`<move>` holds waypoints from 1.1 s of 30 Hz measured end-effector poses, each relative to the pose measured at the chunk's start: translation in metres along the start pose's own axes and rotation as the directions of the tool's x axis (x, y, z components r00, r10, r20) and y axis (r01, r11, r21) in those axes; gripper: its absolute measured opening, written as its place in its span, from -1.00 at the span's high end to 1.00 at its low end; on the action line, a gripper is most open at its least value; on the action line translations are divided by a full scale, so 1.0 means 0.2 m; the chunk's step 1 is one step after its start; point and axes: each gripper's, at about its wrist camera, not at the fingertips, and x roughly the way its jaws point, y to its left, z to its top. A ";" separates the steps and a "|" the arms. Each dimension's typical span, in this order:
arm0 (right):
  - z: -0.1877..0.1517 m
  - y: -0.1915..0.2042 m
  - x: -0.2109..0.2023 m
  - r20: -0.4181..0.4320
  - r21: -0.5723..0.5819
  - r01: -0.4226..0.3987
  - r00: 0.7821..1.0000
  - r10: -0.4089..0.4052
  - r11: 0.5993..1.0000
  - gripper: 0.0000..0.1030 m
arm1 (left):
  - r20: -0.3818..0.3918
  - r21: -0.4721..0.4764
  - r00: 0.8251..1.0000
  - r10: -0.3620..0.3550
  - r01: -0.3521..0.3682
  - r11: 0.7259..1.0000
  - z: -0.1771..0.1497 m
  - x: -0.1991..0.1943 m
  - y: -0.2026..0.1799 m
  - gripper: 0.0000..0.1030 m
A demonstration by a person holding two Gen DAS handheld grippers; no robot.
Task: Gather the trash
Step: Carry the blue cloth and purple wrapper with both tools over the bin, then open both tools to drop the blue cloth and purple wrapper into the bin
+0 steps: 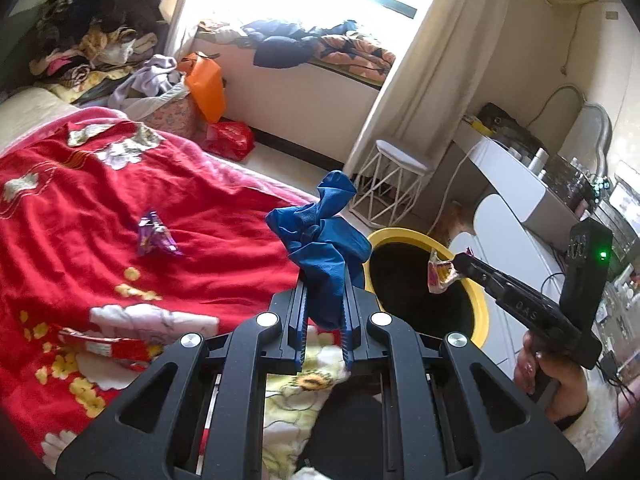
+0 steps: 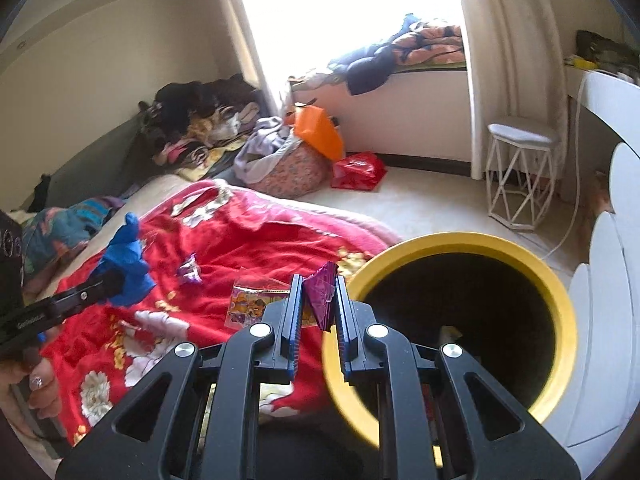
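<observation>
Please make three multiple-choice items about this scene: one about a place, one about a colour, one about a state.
1. Where does the loose purple wrapper lie?
A. on the red blanket
B. on the white stool
C. inside the bin

2. What colour is the rim of the bin?
A. green
B. yellow
C. white

3. What does the left gripper hold?
A. nothing
B. an orange bag
C. a blue glove

Answers:
1 A: the wrapper rests on the blanket, apart from the bin.
2 B: the rim is yellow around a dark inside.
3 C: the fingers are shut on the crumpled blue glove.
</observation>
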 end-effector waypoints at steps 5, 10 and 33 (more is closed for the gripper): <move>0.00 -0.09 -0.01 0.017 0.007 0.068 0.998 -0.068 0.998 0.71 | -0.010 0.029 1.000 -0.019 0.019 0.999 0.00 0.05 -0.09 0.83; 0.00 -0.17 -0.02 0.026 0.035 0.099 0.995 -0.100 0.994 0.71 | -0.022 0.062 0.999 -0.042 0.044 0.997 -0.01 0.11 -0.19 0.83; -0.08 -0.55 0.04 -0.015 0.191 0.218 0.975 -0.220 0.957 0.71 | -0.158 0.199 0.983 -0.098 0.128 0.971 -0.14 0.45 -0.56 0.82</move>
